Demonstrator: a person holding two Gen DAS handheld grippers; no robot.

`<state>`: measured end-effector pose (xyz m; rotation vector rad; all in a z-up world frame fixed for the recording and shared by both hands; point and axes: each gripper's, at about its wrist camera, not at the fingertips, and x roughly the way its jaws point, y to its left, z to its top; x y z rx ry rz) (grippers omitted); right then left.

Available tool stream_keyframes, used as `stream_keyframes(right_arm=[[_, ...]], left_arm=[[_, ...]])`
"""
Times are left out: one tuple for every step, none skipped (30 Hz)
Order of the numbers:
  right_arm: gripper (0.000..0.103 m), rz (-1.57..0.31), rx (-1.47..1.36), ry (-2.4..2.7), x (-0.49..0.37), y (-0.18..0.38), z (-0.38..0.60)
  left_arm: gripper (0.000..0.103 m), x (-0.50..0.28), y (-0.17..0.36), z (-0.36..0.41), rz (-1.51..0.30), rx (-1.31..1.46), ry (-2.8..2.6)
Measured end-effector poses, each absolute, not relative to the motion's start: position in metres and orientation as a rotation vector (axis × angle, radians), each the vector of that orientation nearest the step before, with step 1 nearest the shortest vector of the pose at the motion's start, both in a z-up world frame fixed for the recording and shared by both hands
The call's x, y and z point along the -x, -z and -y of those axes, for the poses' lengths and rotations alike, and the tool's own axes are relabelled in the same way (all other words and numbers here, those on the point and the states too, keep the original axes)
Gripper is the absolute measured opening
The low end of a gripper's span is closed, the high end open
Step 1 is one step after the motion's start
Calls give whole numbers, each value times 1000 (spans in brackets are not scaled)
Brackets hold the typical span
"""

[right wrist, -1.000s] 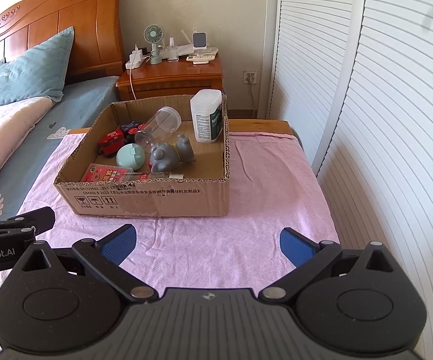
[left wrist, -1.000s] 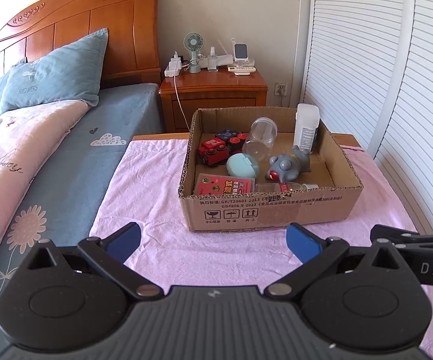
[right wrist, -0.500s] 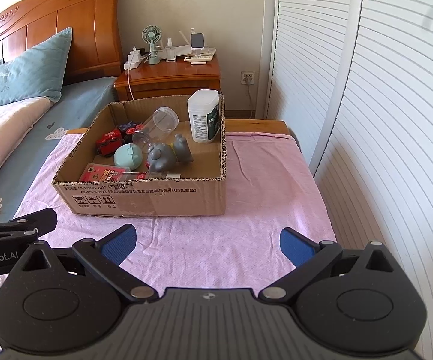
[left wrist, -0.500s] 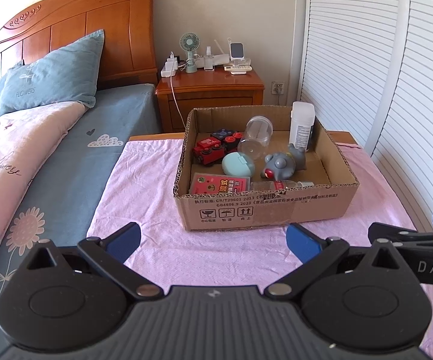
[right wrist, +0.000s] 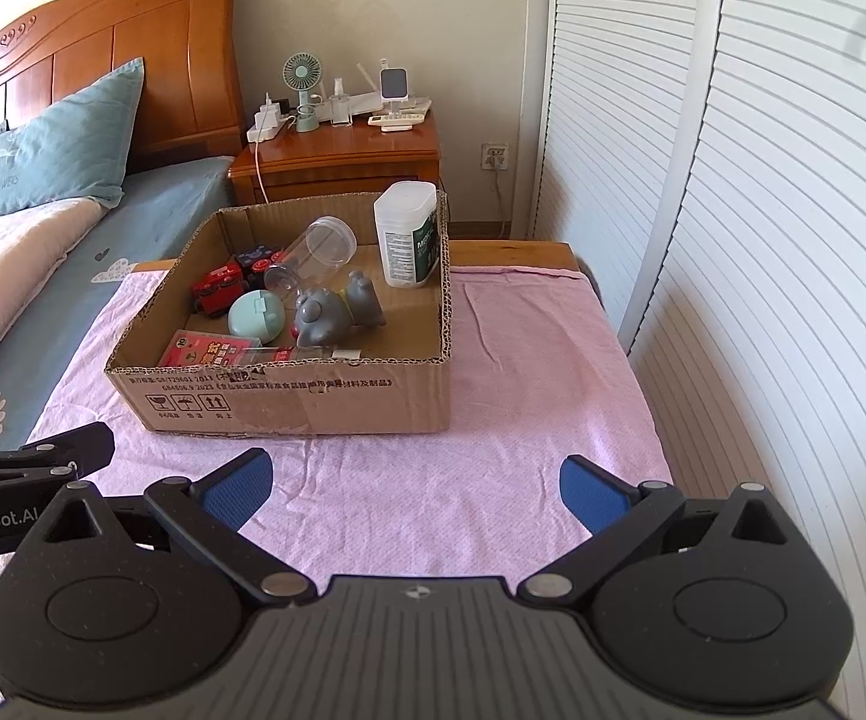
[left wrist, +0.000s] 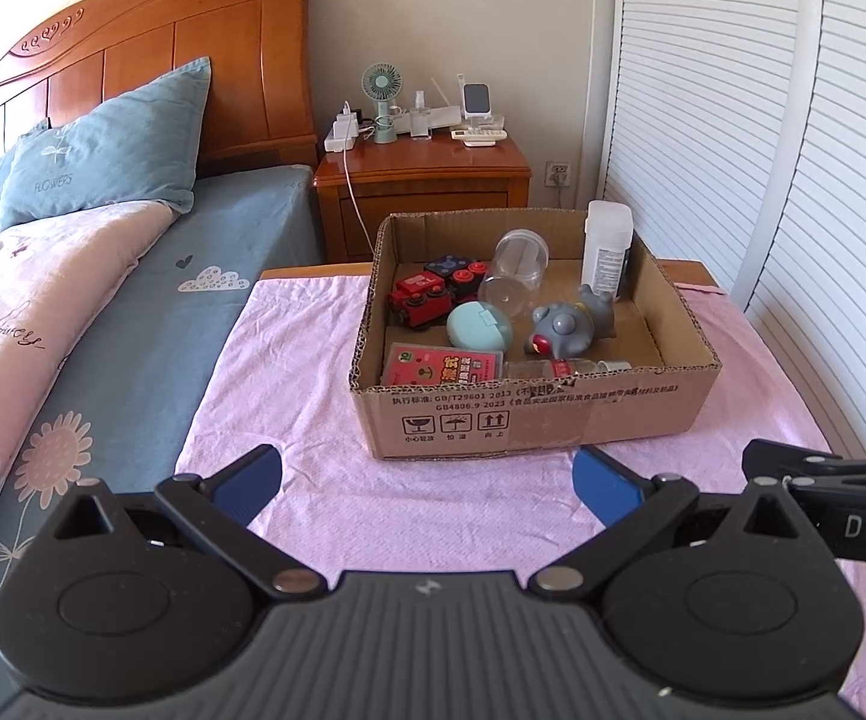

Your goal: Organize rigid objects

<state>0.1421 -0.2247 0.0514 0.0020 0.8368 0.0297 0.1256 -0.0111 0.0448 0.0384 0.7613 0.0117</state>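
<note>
Both grippers have their jaws spread wide with nothing in them: the left gripper (left wrist: 426, 480) and right gripper (right wrist: 414, 483) hang low in their frames over the pink cloth (left wrist: 306, 372). Just past them, mid-frame, sits the cardboard box (left wrist: 529, 420) on that cloth, holding a red toy train (left wrist: 420, 297), a mint egg-shaped case (left wrist: 479, 328), a grey toy animal (left wrist: 571, 324), a clear jar (left wrist: 514, 270) on its side, a red card pack (left wrist: 442, 367) and a white bottle (left wrist: 607, 246) upright in the far right corner. Further back, upper middle, there's a wooden nightstand (left wrist: 426, 180), and the bed (left wrist: 102, 312) fills the left side.
</note>
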Motion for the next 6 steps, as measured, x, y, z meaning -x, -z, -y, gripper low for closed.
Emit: stream_keyframes(right_arm=[[103, -837, -1, -30, -142, -52, 225], [103, -837, -2, -31, -142, -52, 225], [103, -837, -2, -31, -142, -51, 225], [103, -837, -1, -31, -142, -52, 224], [103, -836, -2, -31, -142, -51, 224], [103, -836, -2, -31, -142, -52, 224]], left_arm=[[102, -125, -45, 11, -761, -38, -12], [102, -125, -45, 11, -761, -39, -12], [102, -125, -45, 11, -761, -39, -12], [102, -125, -45, 11, -761, -38, -12], [102, -125, -45, 11, -761, -38, -11], [102, -125, -45, 11, -762, -39, -11]])
